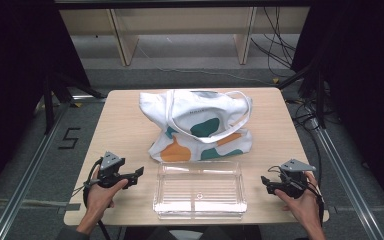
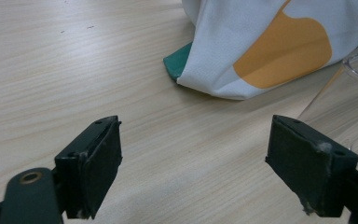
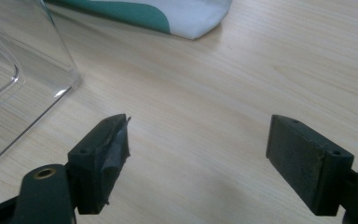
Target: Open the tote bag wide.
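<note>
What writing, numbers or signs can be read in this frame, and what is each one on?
"5": dark mark on the grey floor left of the table, seen in the high view.
Small dark line of print on the white bag, above its green patch: too small and blurred to read.
Round mark on the bottom of the clear tray: too small to tell if it holds any text.
Nothing else legible.

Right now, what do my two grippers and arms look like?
Both are black handheld units. The left gripper and right gripper each carry a grey three-cornered plate on top and trail a dark cable. Their two jaws end in flat, rectangular black pads, scuffed at the edges, with a brass-coloured eyelet near the base. A dark sleeve cuff shows on the left forearm.
</note>
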The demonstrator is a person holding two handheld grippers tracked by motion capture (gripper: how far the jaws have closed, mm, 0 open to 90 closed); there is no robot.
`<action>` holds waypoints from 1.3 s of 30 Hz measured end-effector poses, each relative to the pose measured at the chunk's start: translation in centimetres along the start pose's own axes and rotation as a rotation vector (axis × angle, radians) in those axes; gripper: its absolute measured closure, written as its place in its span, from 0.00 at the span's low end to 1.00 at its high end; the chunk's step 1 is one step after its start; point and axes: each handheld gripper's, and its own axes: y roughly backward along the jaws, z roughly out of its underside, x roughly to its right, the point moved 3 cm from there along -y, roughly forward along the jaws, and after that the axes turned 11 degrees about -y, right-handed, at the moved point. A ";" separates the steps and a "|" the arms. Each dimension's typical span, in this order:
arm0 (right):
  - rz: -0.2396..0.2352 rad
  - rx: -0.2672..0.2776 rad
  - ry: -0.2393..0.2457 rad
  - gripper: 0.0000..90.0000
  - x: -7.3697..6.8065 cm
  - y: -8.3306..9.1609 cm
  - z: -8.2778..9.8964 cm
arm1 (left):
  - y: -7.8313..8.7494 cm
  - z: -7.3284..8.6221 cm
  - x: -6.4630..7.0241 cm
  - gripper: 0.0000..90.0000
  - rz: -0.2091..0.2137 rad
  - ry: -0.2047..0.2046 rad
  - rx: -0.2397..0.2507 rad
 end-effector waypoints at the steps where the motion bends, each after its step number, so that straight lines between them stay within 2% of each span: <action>1: -0.001 -0.003 0.008 0.24 0.0 0.0 0.0 | 0.0 0.0 0.1 0.19 0.003 0.006 0.000; 6: -0.004 -0.001 0.013 0.24 0.1 0.0 0.0 | -0.1 0.0 0.1 0.19 0.008 -0.001 0.001; 8: -0.020 -0.002 0.021 0.24 0.1 -0.1 -0.1 | -0.1 0.0 0.1 0.19 0.007 0.002 0.006; 10: -0.007 0.015 0.030 0.24 0.1 0.0 -0.2 | -0.1 0.0 0.1 0.19 0.006 0.005 0.005; 11: -0.021 0.008 0.003 0.24 0.0 0.1 -0.2 | -0.1 -0.1 0.1 0.19 0.004 0.013 0.007; 12: -0.021 0.008 0.003 0.24 0.0 0.1 -0.2 | -0.1 -0.1 0.1 0.19 0.004 0.013 0.007; 13: -0.021 0.014 0.007 0.24 0.0 0.1 -0.3 | 0.0 -0.1 0.1 0.19 0.004 0.011 0.006; 14: -0.013 0.018 0.030 0.24 0.1 0.1 -0.3 | 0.0 -0.1 0.1 0.19 0.000 0.009 0.006; 16: -0.011 0.033 0.027 0.24 0.2 0.1 -0.4 | 0.0 -0.1 0.1 0.19 0.003 0.011 0.007; 17: -0.021 0.031 0.011 0.26 0.1 0.2 -0.6 | -0.1 -0.1 0.1 0.19 0.001 0.010 0.012; 19: -0.036 0.035 0.023 0.28 0.1 0.2 -0.7 | -0.1 -0.1 0.1 0.19 0.000 0.004 0.014; 20: -0.037 0.047 0.005 0.29 0.0 0.4 -1.0 | -0.1 -0.1 0.1 0.19 0.002 0.001 0.015; 21: -0.052 0.055 0.008 0.29 0.0 0.4 -1.3 | -0.1 -0.1 0.1 0.19 0.003 0.005 0.015; 22: -0.078 0.051 -0.014 0.29 -0.1 0.6 -1.6 | -0.1 -0.1 0.1 0.19 0.001 0.008 0.015; 23: -0.117 0.080 -0.046 0.33 0.2 1.0 -2.6 | -0.1 -0.1 0.1 0.19 -0.003 0.011 0.013; 24: -0.117 0.080 -0.046 0.33 0.2 1.0 -2.6 | -0.1 -0.1 0.1 0.19 -0.003 0.011 0.013; 25: -0.107 0.103 -0.013 0.35 0.4 1.7 -3.7 | -0.1 -0.1 0.0 0.19 -0.003 -0.002 0.008; 26: -0.107 0.103 -0.013 0.35 0.4 1.7 -3.7 | -0.1 -0.1 0.0 0.19 -0.003 -0.002 0.008; 27: -0.126 0.108 -0.012 0.38 0.3 2.3 -4.8 | -0.1 -0.1 0.0 0.19 -0.001 0.000 0.009; 28: -0.126 0.108 -0.012 0.38 0.3 2.3 -4.8 | -0.1 -0.1 0.0 0.19 -0.004 -0.001 0.009; 30: -0.132 0.110 -0.021 0.41 0.1 3.0 -6.0 | -0.1 -0.1 -0.1 0.19 0.002 -0.008 0.012; 31: -0.135 0.132 0.001 0.41 -0.1 3.4 -7.4 | -0.1 -0.1 0.0 0.19 -0.005 -0.001 0.011; 32: -0.135 0.132 0.001 0.41 -0.1 3.4 -7.4 | -0.1 -0.1 0.0 0.19 -0.005 -0.001 0.011; 33: -0.133 0.140 0.009 0.42 -0.2 3.7 -8.2 | -0.1 -0.1 0.0 0.19 -0.004 0.000 0.013; 34: -0.127 0.170 0.009 0.42 -0.3 3.9 -9.0 | -0.1 -0.1 0.0 0.19 -0.002 0.000 0.014; 35: -0.124 0.200 0.026 0.43 -0.6 4.4 -10.8 | -0.1 -0.1 0.0 0.19 -0.001 -0.002 0.014; 36: -0.124 0.200 0.026 0.43 -0.6 4.4 -10.8 | -0.1 -0.1 0.0 0.19 -0.001 0.003 0.015; 39: -0.134 0.203 0.063 0.44 -1.0 5.2 -13.6 | -0.1 -0.2 0.0 0.19 0.001 0.002 0.019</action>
